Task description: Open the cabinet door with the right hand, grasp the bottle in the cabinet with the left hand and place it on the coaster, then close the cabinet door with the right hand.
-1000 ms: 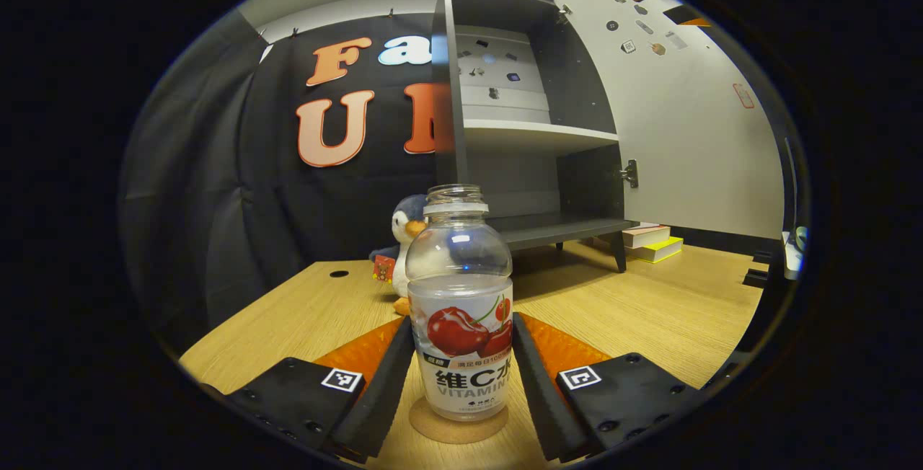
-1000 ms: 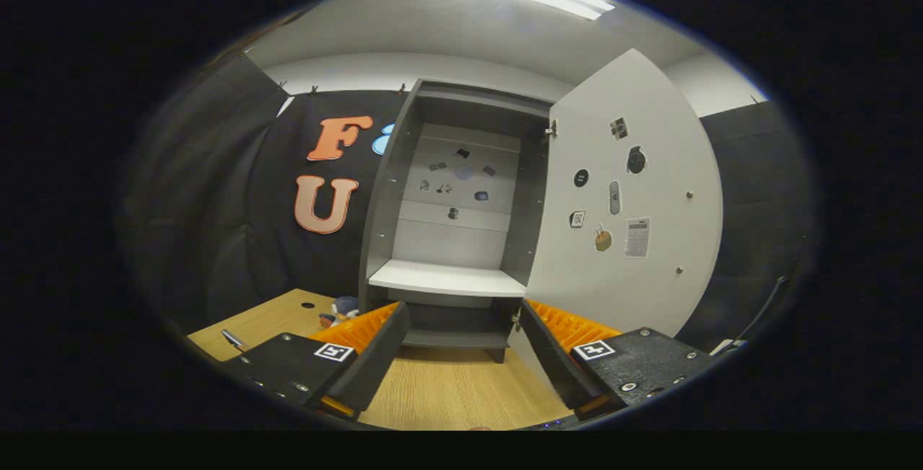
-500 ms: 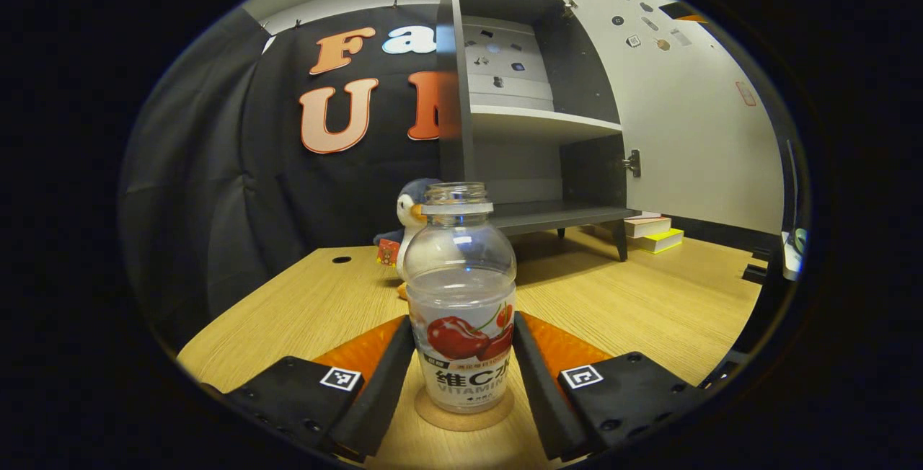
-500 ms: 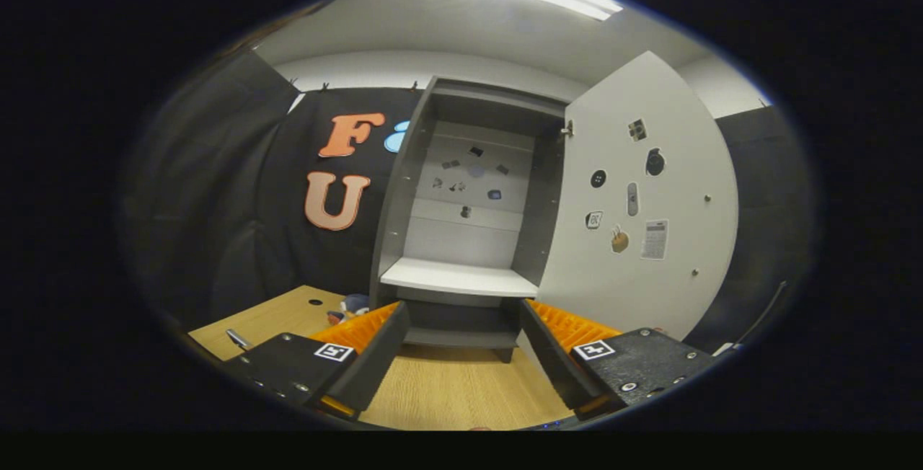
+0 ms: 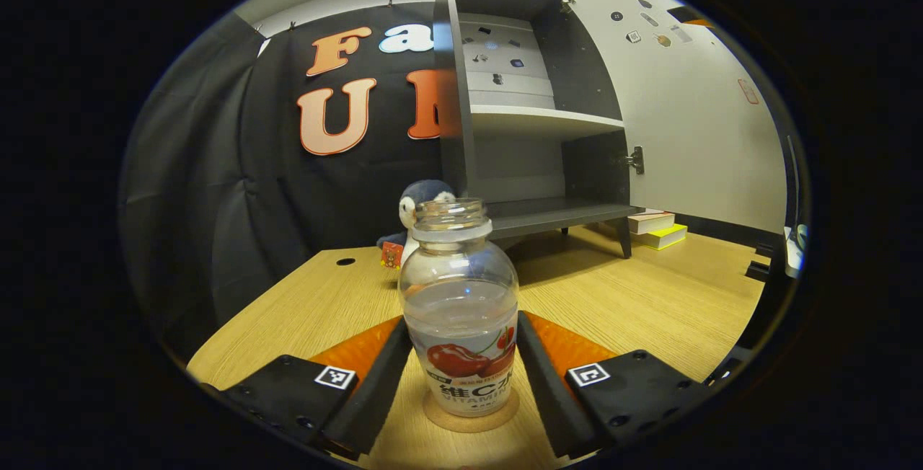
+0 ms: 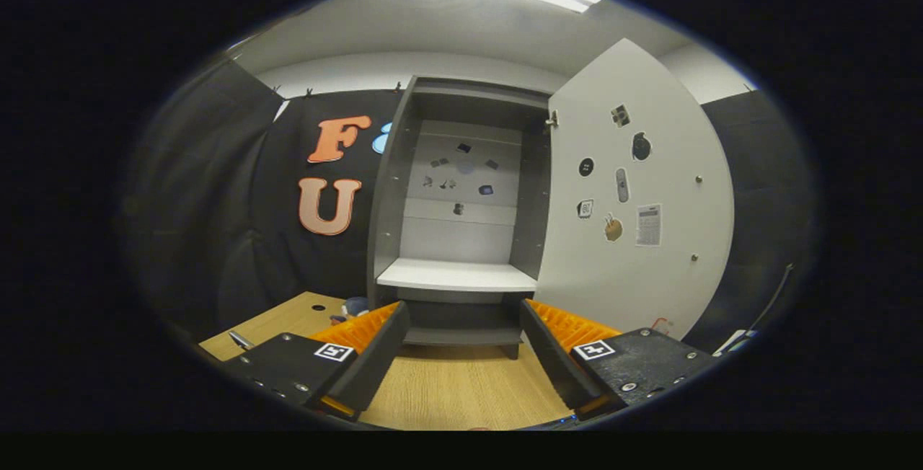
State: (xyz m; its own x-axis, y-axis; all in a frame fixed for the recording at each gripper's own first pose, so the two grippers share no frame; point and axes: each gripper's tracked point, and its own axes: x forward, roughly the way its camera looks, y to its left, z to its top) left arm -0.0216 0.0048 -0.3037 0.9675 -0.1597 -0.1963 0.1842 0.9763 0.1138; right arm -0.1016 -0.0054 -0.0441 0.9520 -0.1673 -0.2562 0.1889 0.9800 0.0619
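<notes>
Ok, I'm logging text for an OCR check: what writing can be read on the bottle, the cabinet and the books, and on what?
Bottle label: printed text, curved and flanked by the fingers; no sure read.
Cabinet door stickers: too small to read.
Cabinet back panel stickers: too small to read.
Books: no legible text.

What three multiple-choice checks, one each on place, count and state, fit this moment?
1. Where does the bottle stand?
A. on the coaster
B. on the cabinet shelf
C. on the books

2. How many books lie stacked beside the cabinet?
A. two
B. four
C. none

3. How is the cabinet door?
A. shut
B. swung open
C. taken off

Answers: 1 A, the bottle's base sits on the round coaster between the left tool's fingers; 2 A, a white one lies on a yellow one; 3 B, it hangs open on its hinges.
</notes>
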